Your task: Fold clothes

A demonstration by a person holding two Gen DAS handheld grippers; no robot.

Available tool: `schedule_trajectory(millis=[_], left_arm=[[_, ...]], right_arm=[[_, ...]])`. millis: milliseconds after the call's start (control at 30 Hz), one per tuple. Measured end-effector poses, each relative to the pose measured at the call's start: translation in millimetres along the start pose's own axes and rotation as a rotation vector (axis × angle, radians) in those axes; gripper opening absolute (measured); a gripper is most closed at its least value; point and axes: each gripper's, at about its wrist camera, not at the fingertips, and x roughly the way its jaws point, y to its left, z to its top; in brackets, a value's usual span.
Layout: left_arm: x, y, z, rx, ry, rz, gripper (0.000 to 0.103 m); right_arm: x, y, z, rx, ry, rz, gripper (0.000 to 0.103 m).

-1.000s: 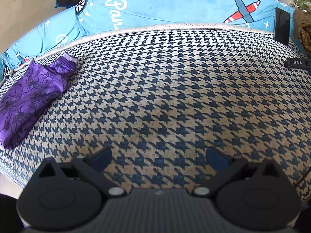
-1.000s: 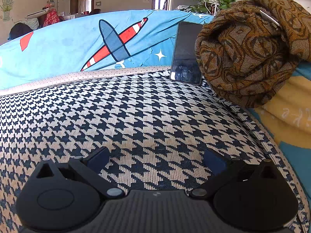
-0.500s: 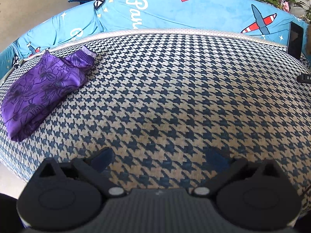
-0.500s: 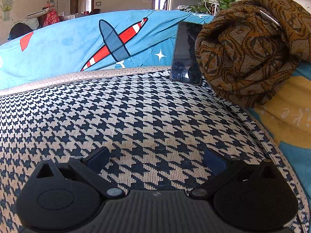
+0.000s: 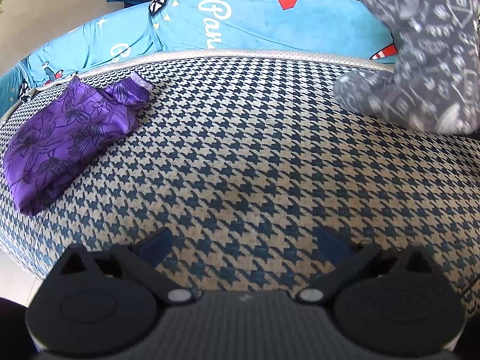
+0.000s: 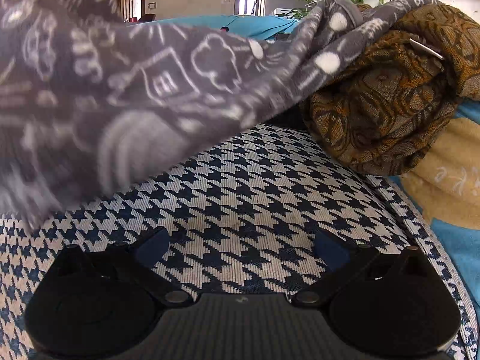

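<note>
Both my tongs hang just above the houndstooth cushion (image 5: 240, 150), and neither one holds a thing. The left tongs (image 5: 244, 246) stand spread wide, blue pads apart over bare weave. The right tongs (image 6: 243, 247) are spread just as wide, nothing between the pads there either.

On the left camera, a folded purple floral garment (image 5: 66, 138) lies flat on the far left of the cushion, its ribbed cuff pointing toward the far edge. At far right a grey garment with white doodle print (image 5: 420, 60) is blurred; its lower end touches the cushion and the rest rises out of the top of the view.

On the right camera that same grey garment (image 6: 120, 90) fills the left and top of the view, smeared, and its far end drapes onto a bundled brown-and-gold patterned cloth (image 6: 390, 99) sitting at the cushion's far right. Behind the cushion runs a blue blanket with a printed pattern (image 5: 240, 30).
</note>
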Motion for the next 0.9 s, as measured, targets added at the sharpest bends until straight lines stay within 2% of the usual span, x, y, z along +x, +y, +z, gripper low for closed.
schedule_trajectory(millis=[467,900], left_arm=[[7,-2,1,-0.026,0.032,0.028,0.103],[9,19,-2,-0.077,0.041,0.058,0.103]], right_arm=[[2,0,-1,0.0,0.0,0.0,0.103],[3,0,-1,0.0,-0.001,-0.001,0.103]])
